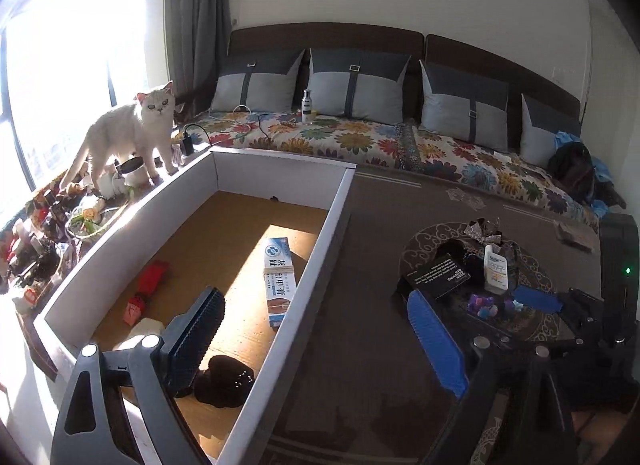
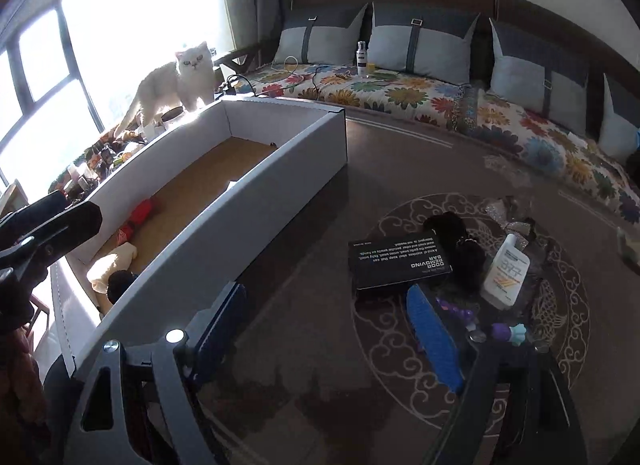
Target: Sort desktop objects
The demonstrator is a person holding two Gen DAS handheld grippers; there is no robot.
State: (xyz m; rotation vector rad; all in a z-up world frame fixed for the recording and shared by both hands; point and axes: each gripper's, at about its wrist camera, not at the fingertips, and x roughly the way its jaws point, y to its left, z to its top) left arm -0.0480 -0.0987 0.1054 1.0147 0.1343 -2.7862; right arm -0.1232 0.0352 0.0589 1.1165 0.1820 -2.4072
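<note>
A long white box (image 1: 320,249) with a cardboard floor holds a blue-and-white carton (image 1: 278,281), a red item (image 1: 150,277), a cream item and a black scrunchie (image 1: 224,383). My left gripper (image 1: 314,297) is open and empty, straddling the box's right wall. To the right a pile lies on the dark patterned tabletop: a black box (image 2: 400,261), a white bottle (image 2: 506,271), black fluffy pieces (image 2: 460,241), small purple toys (image 2: 508,331) and a shiny bow (image 1: 486,231). My right gripper (image 2: 325,291) is open and empty, just short of the black box.
A white cat (image 1: 132,133) stands by the box's far left corner, among cluttered small items (image 1: 48,233) beside a bright window. A sofa (image 1: 360,137) with a floral cover and grey cushions runs along the back. A dark device (image 1: 620,265) with a green light stands at right.
</note>
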